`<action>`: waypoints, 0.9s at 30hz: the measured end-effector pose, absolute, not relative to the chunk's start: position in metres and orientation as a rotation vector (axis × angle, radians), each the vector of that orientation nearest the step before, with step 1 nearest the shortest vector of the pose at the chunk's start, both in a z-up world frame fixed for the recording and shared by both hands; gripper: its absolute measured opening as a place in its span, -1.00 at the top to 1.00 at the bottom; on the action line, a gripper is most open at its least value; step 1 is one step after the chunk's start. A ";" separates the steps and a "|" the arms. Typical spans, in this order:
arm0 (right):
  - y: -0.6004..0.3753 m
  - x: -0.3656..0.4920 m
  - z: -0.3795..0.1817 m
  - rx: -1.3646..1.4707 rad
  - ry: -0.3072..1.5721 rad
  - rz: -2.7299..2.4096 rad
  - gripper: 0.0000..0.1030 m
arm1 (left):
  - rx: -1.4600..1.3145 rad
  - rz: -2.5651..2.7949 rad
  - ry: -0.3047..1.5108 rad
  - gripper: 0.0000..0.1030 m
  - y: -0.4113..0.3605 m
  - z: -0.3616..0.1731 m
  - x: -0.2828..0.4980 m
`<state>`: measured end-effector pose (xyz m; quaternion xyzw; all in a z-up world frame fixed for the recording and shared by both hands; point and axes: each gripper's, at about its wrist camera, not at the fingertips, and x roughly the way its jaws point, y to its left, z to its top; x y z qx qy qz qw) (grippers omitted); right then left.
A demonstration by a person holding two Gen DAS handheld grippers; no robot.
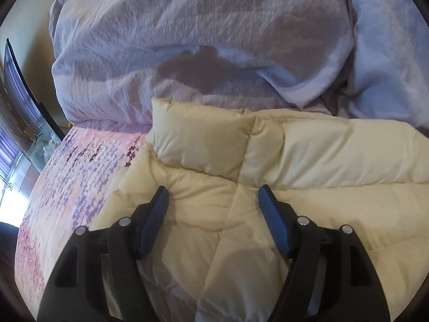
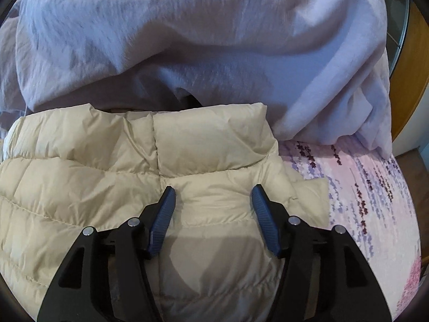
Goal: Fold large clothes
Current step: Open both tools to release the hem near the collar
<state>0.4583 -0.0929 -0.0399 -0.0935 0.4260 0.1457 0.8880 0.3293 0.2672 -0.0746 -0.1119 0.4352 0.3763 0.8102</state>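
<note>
At the far left of the left wrist view, a dark-framed piece of furniture with glass [image 1: 32,123] stands beside the bed, blurred and hard to identify. Next to it is the bed's floral sheet [image 1: 67,187], pink with purple flower prints, running under everything else.

A cream quilted puffer jacket [image 1: 268,177] lies flat on that sheet, filling the lower middle and right of this view. Its padded collar stands up at the far edge, touching a big rumpled pale lavender duvet [image 1: 187,40] heaped behind it across the top of the bed.

The left gripper [image 1: 213,196] is over the jacket just below the collar. Its two blue-padded fingers are spread wide apart, with only cream fabric showing between them; nothing is gripped. Whether the tips touch the jacket cannot be told.

Moving across to the right wrist view, the same puffer jacket [image 2: 93,166] fills the left and centre, its collar again against the duvet [image 2: 214,40], which bulges over it from behind. A dark opening shows where the duvet folds just past the collar.

The right gripper [image 2: 213,196] is over the jacket near the collar's right end. Its blue fingers are also wide apart and hold nothing.

To the right of the jacket, the floral sheet [image 2: 375,201] is bare, and past the bed's far right edge there is a strip of orange-brown wood [image 2: 413,67].
</note>
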 end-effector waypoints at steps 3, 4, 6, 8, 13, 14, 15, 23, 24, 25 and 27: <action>-0.093 0.459 -0.044 -0.181 0.890 0.303 -0.24 | -0.238 0.804 0.933 -0.40 0.272 -0.078 0.333; -0.093 0.460 -0.046 -0.178 0.891 0.302 -0.26 | -0.238 0.804 0.933 -0.42 0.273 -0.079 0.333; -0.090 0.461 -0.050 -0.177 0.888 0.302 -0.29 | -0.240 0.807 0.931 -0.43 0.276 -0.083 0.334; -0.087 0.462 -0.055 -0.183 0.881 0.302 -0.31 | -0.238 0.810 0.927 -0.44 0.276 -0.085 0.335; -0.075 0.468 -0.070 -0.190 0.874 0.305 -0.34 | -0.230 0.815 0.921 -0.45 0.276 -0.088 0.336; -0.079 0.469 -0.075 -0.190 0.875 0.305 -0.34 | -0.232 0.815 0.919 -0.46 0.276 -0.089 0.336; -0.080 0.469 -0.079 -0.191 0.875 0.304 -0.35 | -0.233 0.815 0.918 -0.46 0.277 -0.090 0.336; -0.069 0.467 -0.081 -0.200 0.890 0.305 -0.37 | -0.248 0.816 0.909 -0.46 0.277 -0.092 0.336; -0.067 0.469 -0.082 -0.202 0.892 0.304 -0.37 | -0.249 0.817 0.909 -0.46 0.277 -0.093 0.336; -0.066 0.470 -0.083 -0.204 0.895 0.303 -0.37 | -0.251 0.817 0.909 -0.47 0.278 -0.093 0.336; -0.061 0.472 -0.082 -0.210 0.898 0.301 -0.38 | -0.253 0.815 0.913 -0.47 0.279 -0.094 0.337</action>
